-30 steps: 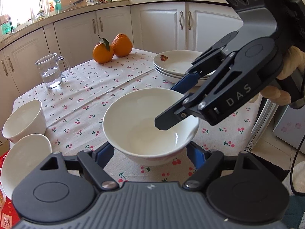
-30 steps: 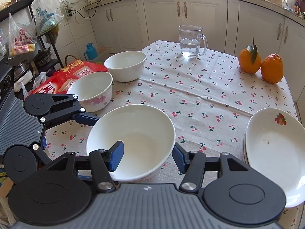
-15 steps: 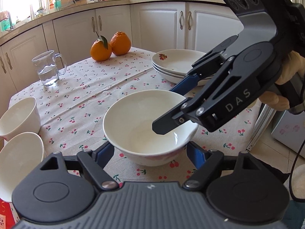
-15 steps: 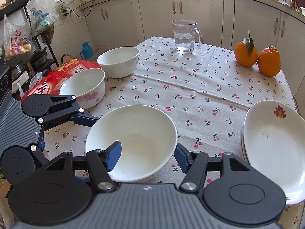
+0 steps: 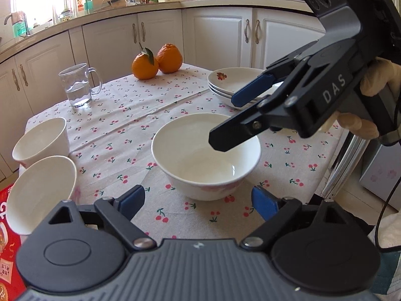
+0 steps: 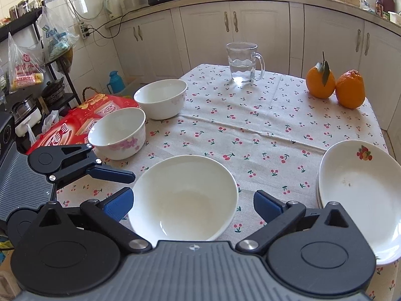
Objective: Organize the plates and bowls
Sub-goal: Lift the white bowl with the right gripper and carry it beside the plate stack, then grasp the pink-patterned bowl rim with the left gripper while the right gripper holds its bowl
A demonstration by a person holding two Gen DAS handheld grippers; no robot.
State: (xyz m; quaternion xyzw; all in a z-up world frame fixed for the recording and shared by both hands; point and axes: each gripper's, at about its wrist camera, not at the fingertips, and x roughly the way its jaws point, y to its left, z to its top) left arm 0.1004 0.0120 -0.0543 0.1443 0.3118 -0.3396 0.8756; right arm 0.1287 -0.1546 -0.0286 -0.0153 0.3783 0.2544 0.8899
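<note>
A white bowl (image 5: 205,155) stands on the cherry-print tablecloth, also in the right wrist view (image 6: 184,197). My left gripper (image 5: 199,202) is open just short of the bowl's near side. My right gripper (image 6: 194,205) is open with the bowl between its fingers; in the left wrist view it (image 5: 233,120) hangs over the bowl's far rim. Two more white bowls (image 6: 117,133) (image 6: 161,97) stand at the table's left edge. A stack of white plates (image 6: 361,193) sits at the right, also in the left wrist view (image 5: 235,85).
A glass mug of water (image 6: 244,62) and two oranges (image 6: 334,87) stand at the far side of the table. A red bag (image 6: 75,125) lies beside the table at the left. Kitchen cabinets (image 6: 250,30) run behind the table.
Both grippers have drawn back a little from the bowl, which stays on the table. The left gripper's fingers no longer flank it.
</note>
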